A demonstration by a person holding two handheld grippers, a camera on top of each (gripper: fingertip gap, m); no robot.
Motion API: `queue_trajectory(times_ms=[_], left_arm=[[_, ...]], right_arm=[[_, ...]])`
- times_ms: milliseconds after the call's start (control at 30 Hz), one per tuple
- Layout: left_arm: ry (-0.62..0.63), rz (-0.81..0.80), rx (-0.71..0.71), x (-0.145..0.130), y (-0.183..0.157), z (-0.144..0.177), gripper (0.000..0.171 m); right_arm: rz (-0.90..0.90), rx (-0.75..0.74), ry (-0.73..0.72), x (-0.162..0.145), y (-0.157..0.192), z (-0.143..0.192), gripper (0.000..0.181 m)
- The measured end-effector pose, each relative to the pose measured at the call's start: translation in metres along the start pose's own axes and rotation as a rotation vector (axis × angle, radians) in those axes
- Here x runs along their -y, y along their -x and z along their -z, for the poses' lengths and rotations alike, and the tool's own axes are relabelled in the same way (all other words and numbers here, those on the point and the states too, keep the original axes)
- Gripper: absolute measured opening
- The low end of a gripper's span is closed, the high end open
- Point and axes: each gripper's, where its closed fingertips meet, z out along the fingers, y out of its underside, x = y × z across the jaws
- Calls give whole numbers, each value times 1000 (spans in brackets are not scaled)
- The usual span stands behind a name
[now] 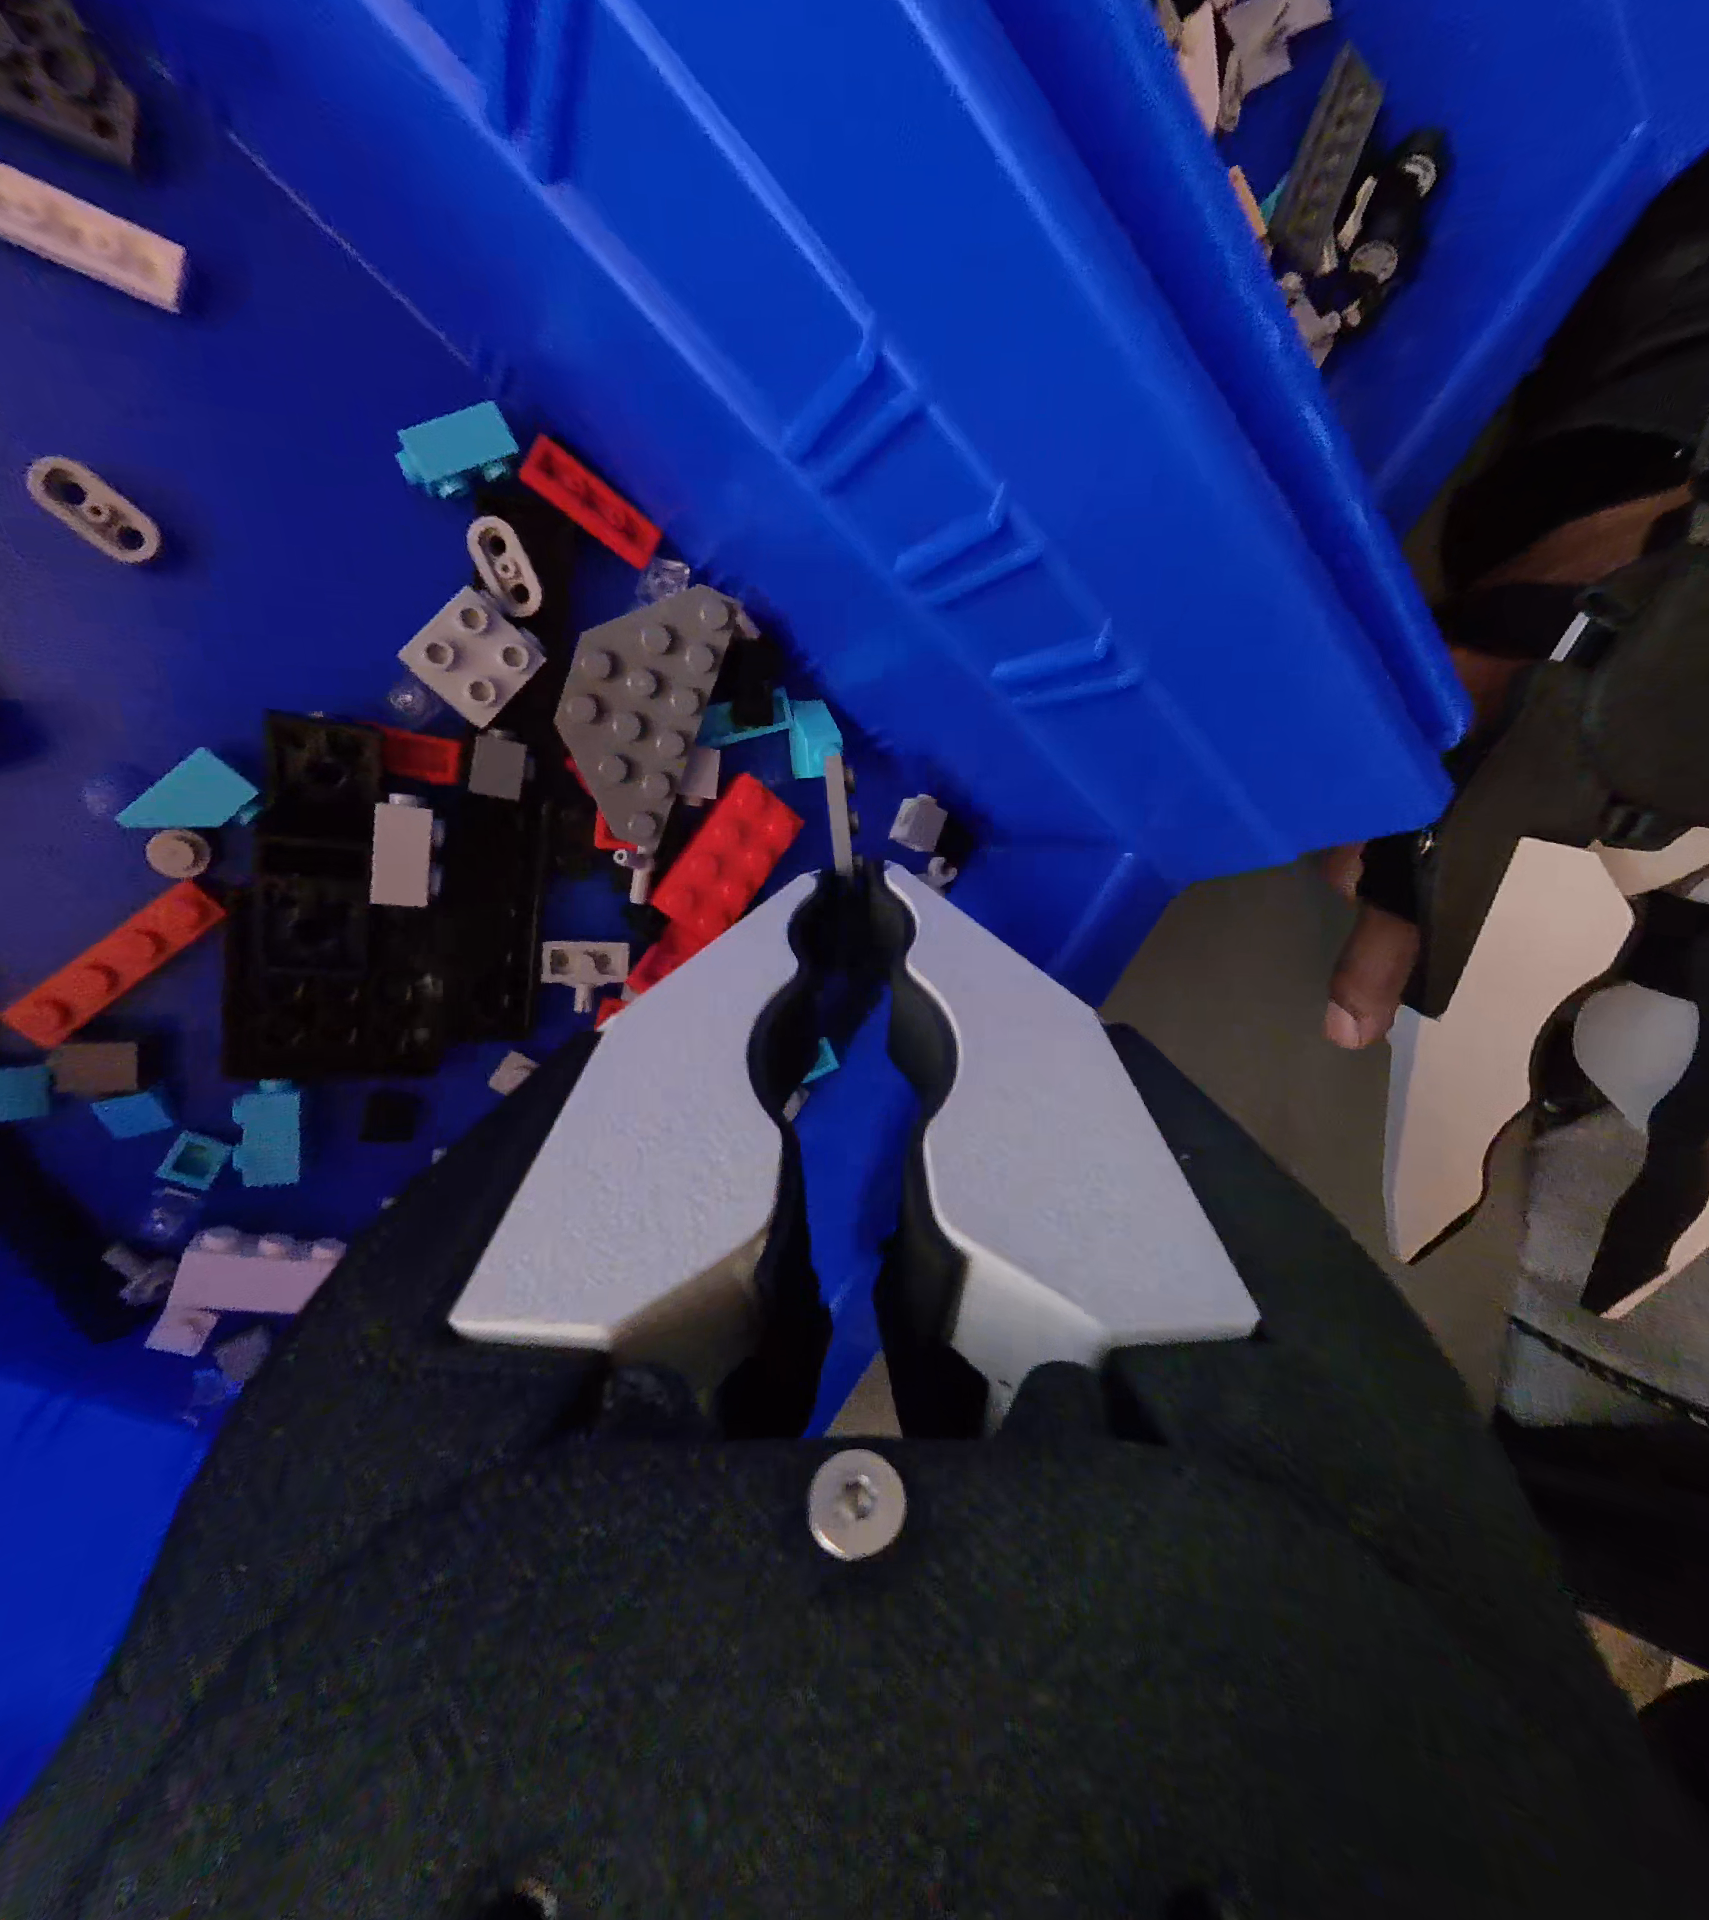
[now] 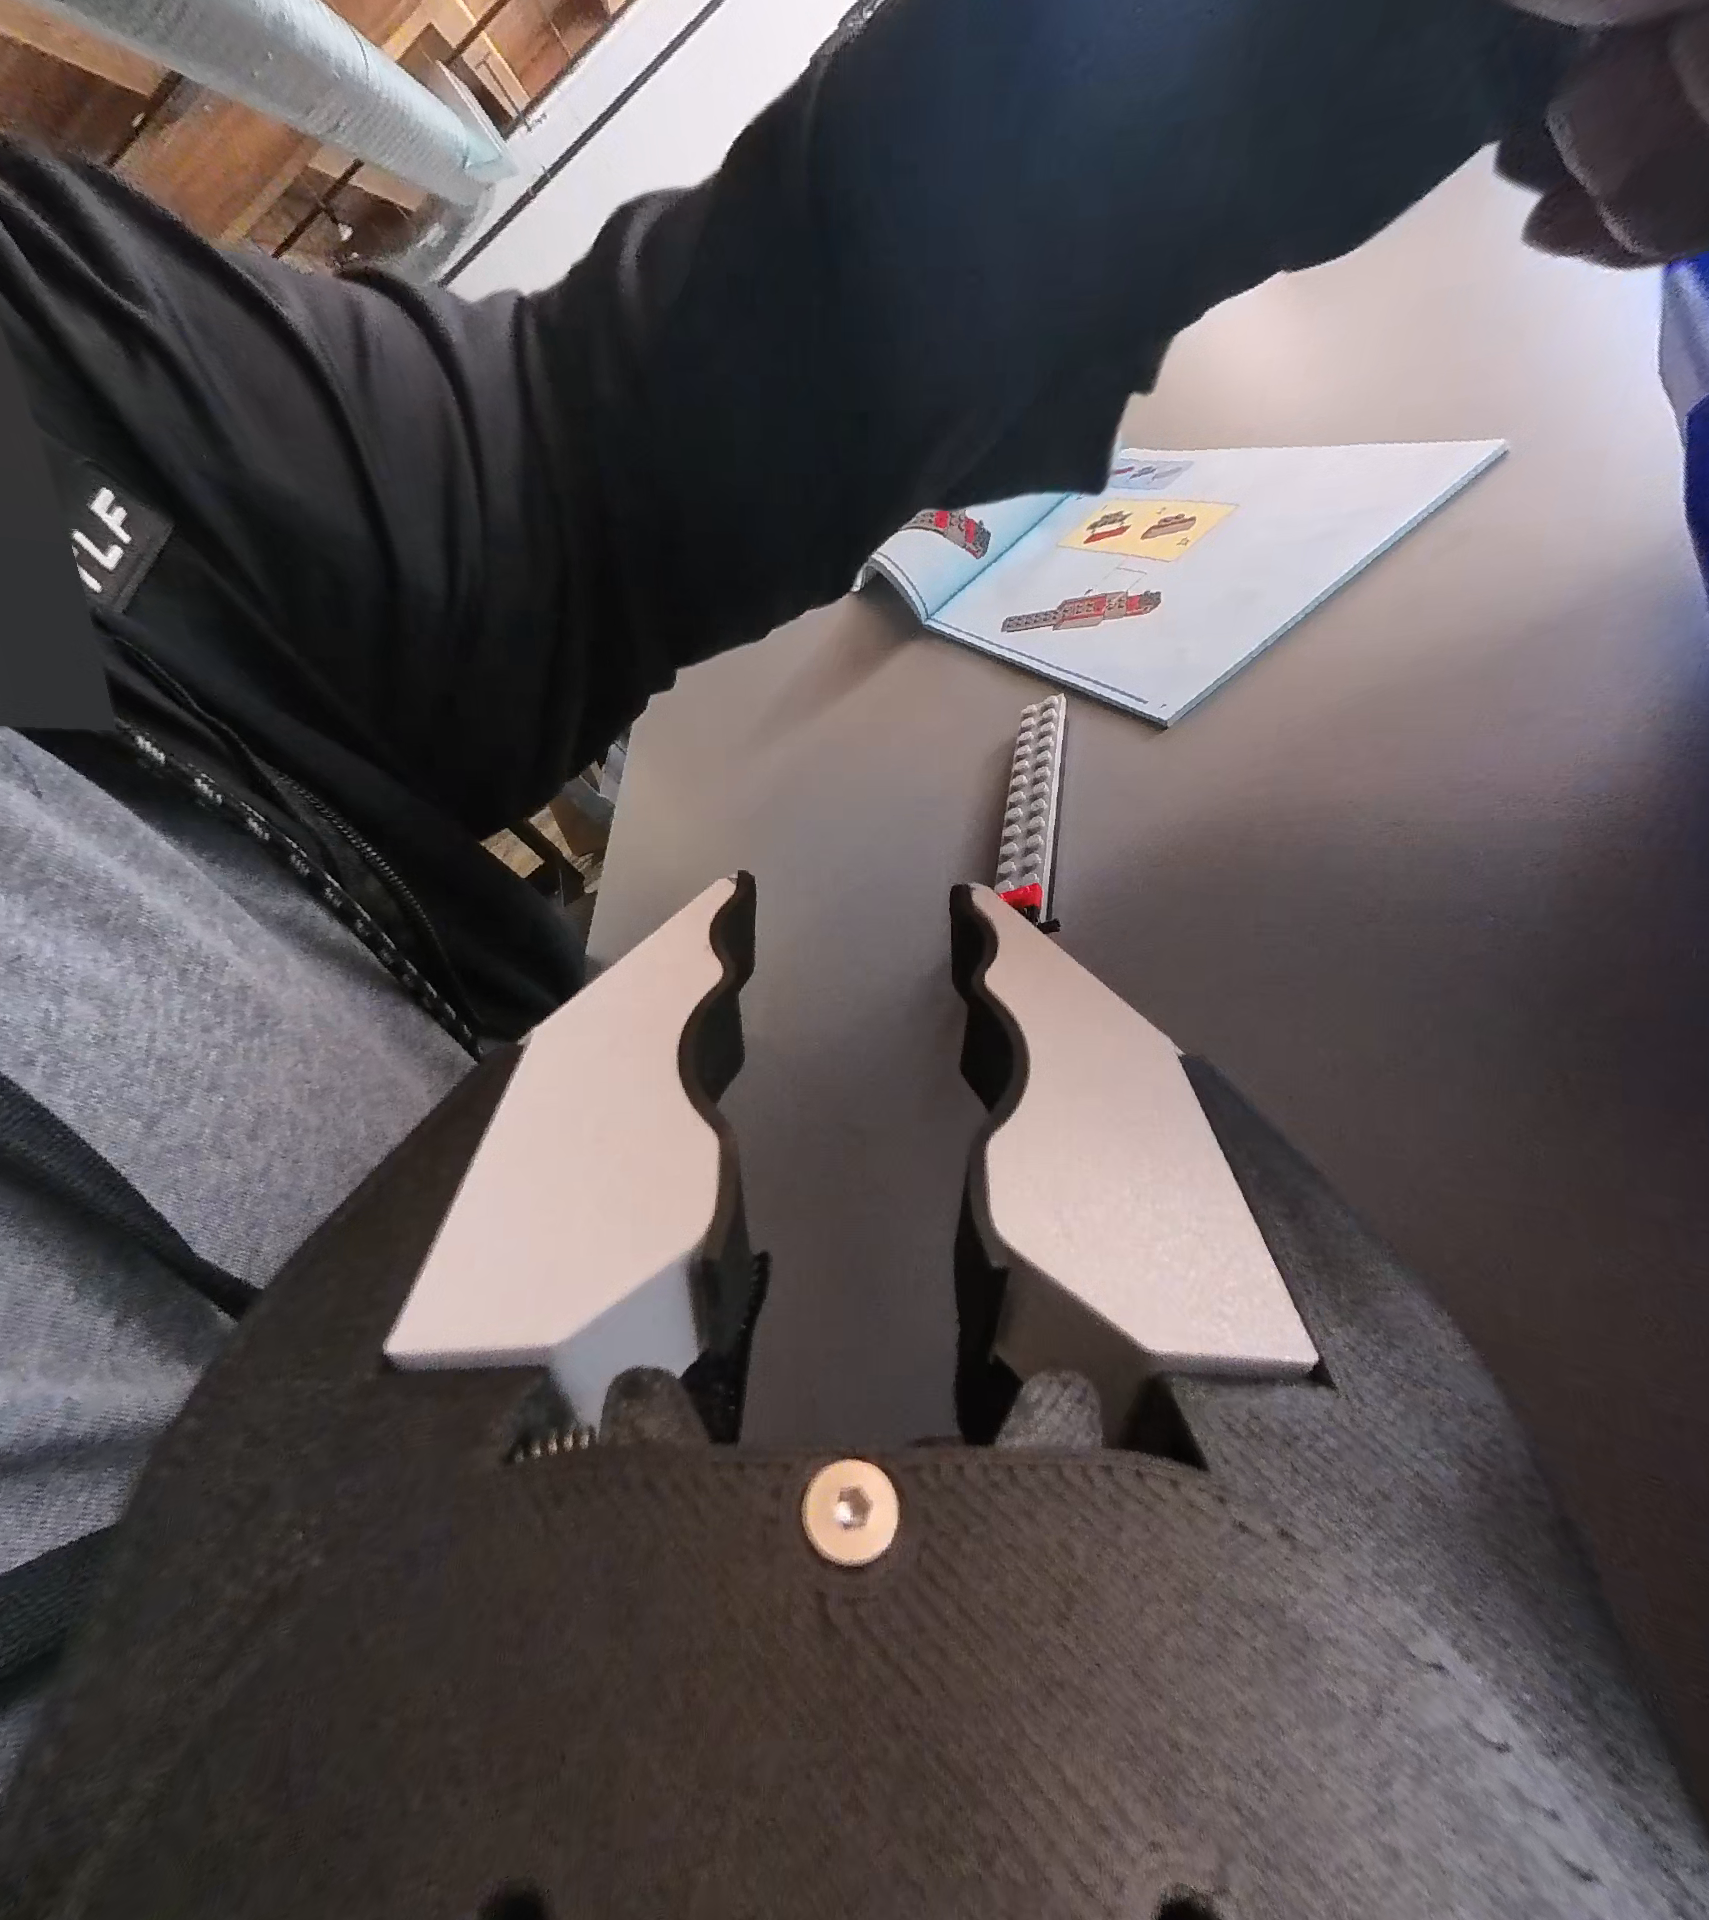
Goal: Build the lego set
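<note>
My left gripper [image 1: 850, 883] is shut on a thin light grey piece [image 1: 838, 810] that sticks out past its tips. It hovers over a pile of loose bricks in a blue bin [image 1: 330, 343], near a red 2x4 plate [image 1: 725, 847] and a grey wedge plate [image 1: 647, 707]. A teal piece [image 1: 812, 736] sits at the grey piece's far end; I cannot tell if they are joined. My right gripper [image 2: 855, 902] is open and empty over the grey table. A long grey plate with a red piece on its near end [image 2: 1037, 795] lies just beyond it.
The bin's ribbed wall [image 1: 933, 468] rises right of the pile; a second blue bin [image 1: 1515, 177] holds more parts. The right gripper [image 1: 1660, 1049] shows at the right edge. An open instruction booklet [image 2: 1245, 582] lies on the table. A black sleeve [image 2: 725, 364] crosses overhead. There is about 20 cm between the tips of the two grippers.
</note>
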Motion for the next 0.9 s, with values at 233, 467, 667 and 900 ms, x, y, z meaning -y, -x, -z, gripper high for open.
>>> queue_trajectory(times_ms=[233, 467, 667, 900], left_arm=[[4, 30, 10, -5, 2, 0, 4], [21, 43, 23, -11, 4, -8, 15], [-84, 70, 80, -7, 7, 14, 25], [-223, 142, 228, -22, 18, 57, 29]], right_arm=[[-1, 0, 2, 0, 0, 0, 40], [-4, 1, 2, 0, 0, 0, 40], [-5, 3, 1, 0, 1, 1, 40], [-7, 3, 4, 0, 1, 1, 40]])
